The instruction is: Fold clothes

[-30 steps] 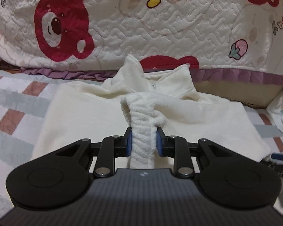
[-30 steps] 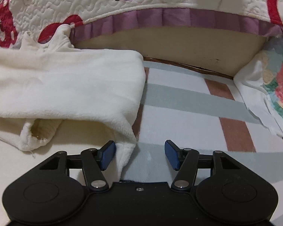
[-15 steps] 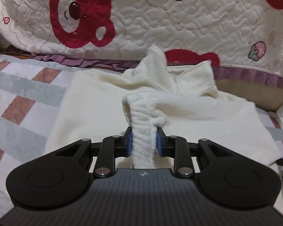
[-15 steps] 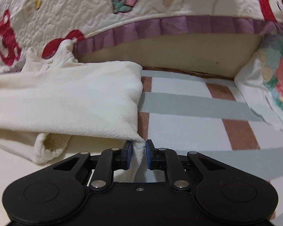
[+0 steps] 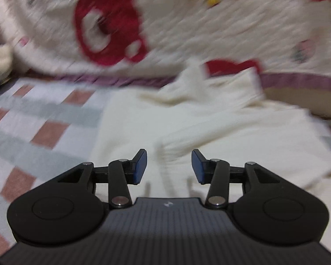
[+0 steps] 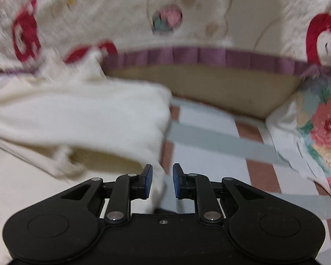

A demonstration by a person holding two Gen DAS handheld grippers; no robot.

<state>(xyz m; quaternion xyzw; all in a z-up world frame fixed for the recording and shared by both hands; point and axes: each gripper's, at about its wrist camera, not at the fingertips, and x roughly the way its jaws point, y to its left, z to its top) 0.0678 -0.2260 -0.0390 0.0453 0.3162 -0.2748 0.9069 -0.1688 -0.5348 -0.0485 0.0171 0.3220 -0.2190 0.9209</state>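
Both views are blurred by motion.

**Garment.** A cream fleece top [image 5: 220, 119] lies flat on a bed sheet [image 5: 44, 119] checked in white, grey and brick red. Its collar [image 5: 211, 84] points to the far side, against a quilt [image 5: 187, 22] printed with red bears and edged with a purple frill [image 6: 187, 57]. One sleeve [image 5: 209, 137] is laid across the body of the top, and its ribbed cuff [image 5: 172, 152] ends at the near side.

**Left gripper** [image 5: 168, 165]. The jaws have just been opening and now stand well apart. The cuff lies between and just beyond the blue pads [image 5: 141, 165]. Neither pad presses on it; clear gaps show on both sides. The gripper holds nothing.

**Right gripper** [image 6: 161, 181]. It sits at the right edge of the top. The jaws stand narrow and have just opened slightly. A corner of the cream cloth runs between the pads [image 6: 148, 181]. It lies against the left pad. A gap shows between the cloth and the right pad. The blur does not permit a firm reading of whether the cloth is pinched.

**Surroundings.** In the right wrist view, a folded layer of the top lies left of the gripper, and bare sheet lies to the right. A flowered cloth [image 6: 324, 128] lies at the far right edge. A tan bed panel [image 6: 209, 84] runs below the frill.
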